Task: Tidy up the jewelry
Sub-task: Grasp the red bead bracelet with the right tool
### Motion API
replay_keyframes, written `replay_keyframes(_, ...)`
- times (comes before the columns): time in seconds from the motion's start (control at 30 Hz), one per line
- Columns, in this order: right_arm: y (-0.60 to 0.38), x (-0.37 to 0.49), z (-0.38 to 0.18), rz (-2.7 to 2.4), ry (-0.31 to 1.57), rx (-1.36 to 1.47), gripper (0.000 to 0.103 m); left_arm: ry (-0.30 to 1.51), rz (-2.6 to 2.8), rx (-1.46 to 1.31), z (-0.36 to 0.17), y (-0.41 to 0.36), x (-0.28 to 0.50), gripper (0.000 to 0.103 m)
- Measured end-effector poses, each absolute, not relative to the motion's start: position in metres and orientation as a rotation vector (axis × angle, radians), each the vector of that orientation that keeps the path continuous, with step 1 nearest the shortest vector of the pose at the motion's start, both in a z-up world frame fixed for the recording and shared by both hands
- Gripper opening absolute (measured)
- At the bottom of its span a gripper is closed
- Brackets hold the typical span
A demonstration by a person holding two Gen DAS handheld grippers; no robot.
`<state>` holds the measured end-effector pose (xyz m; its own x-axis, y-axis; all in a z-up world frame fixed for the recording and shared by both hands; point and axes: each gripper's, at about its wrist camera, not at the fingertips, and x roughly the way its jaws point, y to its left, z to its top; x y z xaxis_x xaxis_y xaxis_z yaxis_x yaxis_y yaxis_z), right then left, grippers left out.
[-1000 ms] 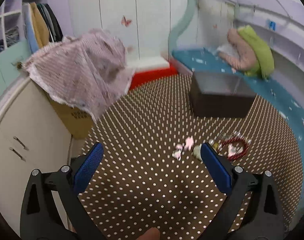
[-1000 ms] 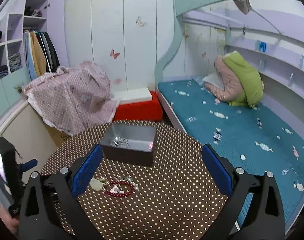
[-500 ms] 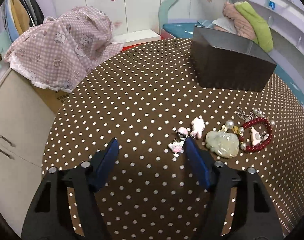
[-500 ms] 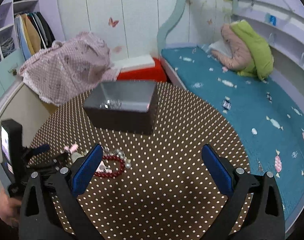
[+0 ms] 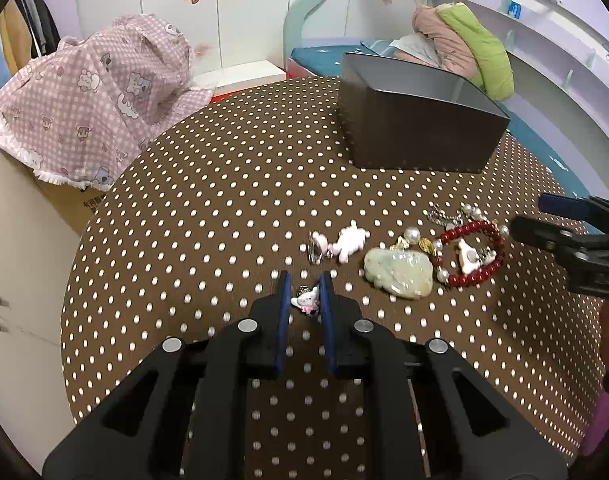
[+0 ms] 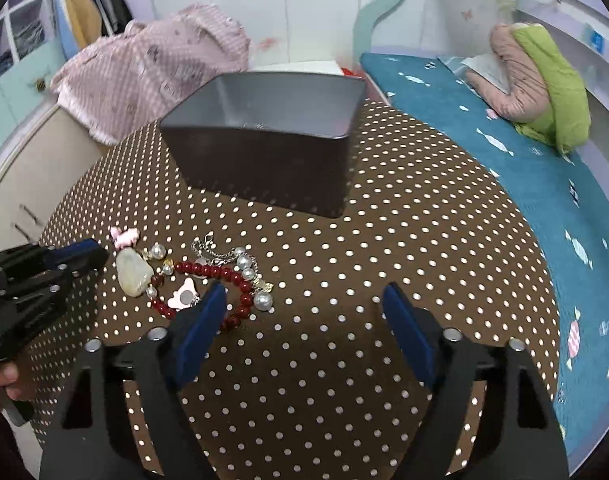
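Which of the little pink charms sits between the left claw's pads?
The small pink-and-white charm nearest the camera, alone between the closing left claw. The other two pink charms lie farther off, beside the pale green jade pendant.

One dark box [image 5: 416, 140], one red bead bracelet [image 5: 474, 256], one jade pendant [image 5: 398, 274], three pink charms [image 5: 350, 240].

Black tool [image 5: 305, 285] frames; blue pads [image 6: 404, 330]; silver screws.

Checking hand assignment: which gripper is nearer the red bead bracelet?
Right. The right gripper has one finger over the red bead bracelet; the left gripper, closing around a small charm, sits beyond the pendant.
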<state>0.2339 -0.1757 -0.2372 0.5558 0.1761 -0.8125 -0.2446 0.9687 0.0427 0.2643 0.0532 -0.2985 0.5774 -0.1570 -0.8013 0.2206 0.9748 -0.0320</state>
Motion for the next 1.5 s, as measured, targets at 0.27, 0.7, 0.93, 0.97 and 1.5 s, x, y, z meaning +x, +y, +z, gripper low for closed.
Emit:
replay_keyframes(0.27, -0.155, 0.234, -0.247, 0.338, 0.958, -0.193, 0.034, 0.924, -0.215, 0.057, -0.297, 0.059, 0.251, 0.014)
replay_keyframes(0.7, -0.171, 0.224, -0.243, 0.382, 1.001, -0.104, 0.025, 0.892, -0.227, 0.022, -0.281, 0.062, 0.245, 0.014)
replay_keyframes(0.93, -0.175, 0.208, -0.239, 0.37, 0.985, -0.082, 0.041, 0.893, -0.232, 0.024, -0.281, 0.058, 0.241, 0.014)
replay_keyframes(0.97, -0.174, 0.208, -0.241, 0.366, 0.986, -0.087, 0.041, 0.892, -0.231, 0.025, -0.281, 0.056, 0.241, 0.014)
replay_keyframes(1.5, -0.139, 0.208, -0.248, 0.33, 0.982, -0.234, 0.006, 0.879, -0.24, 0.015, -0.28, 0.057, 0.231, 0.014)
